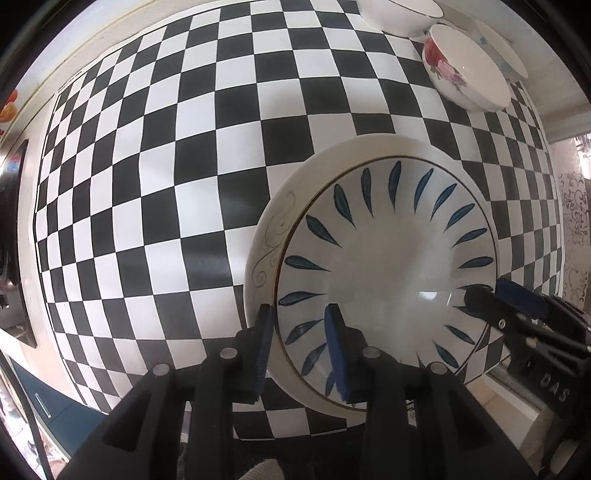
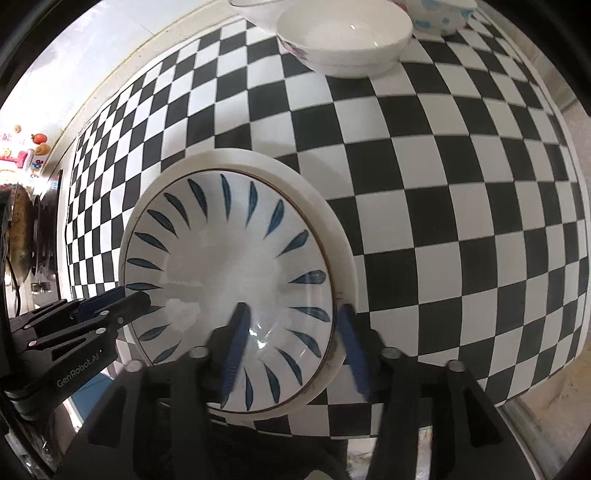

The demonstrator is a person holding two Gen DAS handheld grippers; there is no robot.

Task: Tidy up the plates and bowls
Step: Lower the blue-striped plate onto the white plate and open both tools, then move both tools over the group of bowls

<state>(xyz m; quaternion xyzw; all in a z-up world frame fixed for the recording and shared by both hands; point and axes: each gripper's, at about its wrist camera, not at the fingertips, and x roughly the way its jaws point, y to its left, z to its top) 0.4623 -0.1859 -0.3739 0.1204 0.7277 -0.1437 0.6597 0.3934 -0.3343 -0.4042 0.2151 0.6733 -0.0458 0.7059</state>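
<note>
A white plate with blue leaf marks [image 1: 388, 266] lies stacked on a larger white plate with grey scrollwork [image 1: 267, 236] on the checkered table. My left gripper [image 1: 301, 347] straddles the near left rim of the stack, one finger outside and one inside, a gap still around the rim. My right gripper [image 2: 291, 347] straddles the right rim the same way, over the leaf plate [image 2: 229, 266] and the plate beneath it [image 2: 343, 243]. Each gripper shows in the other's view, the right one [image 1: 517, 306] and the left one [image 2: 107, 306].
At the table's far side stand a bowl with red flowers [image 1: 465, 66], a white bowl [image 1: 399, 14] and another dish [image 1: 502, 48]. The right wrist view shows the white bowl [image 2: 343, 37] and a blue-patterned bowl [image 2: 439, 14]. The table's edge runs just under both grippers.
</note>
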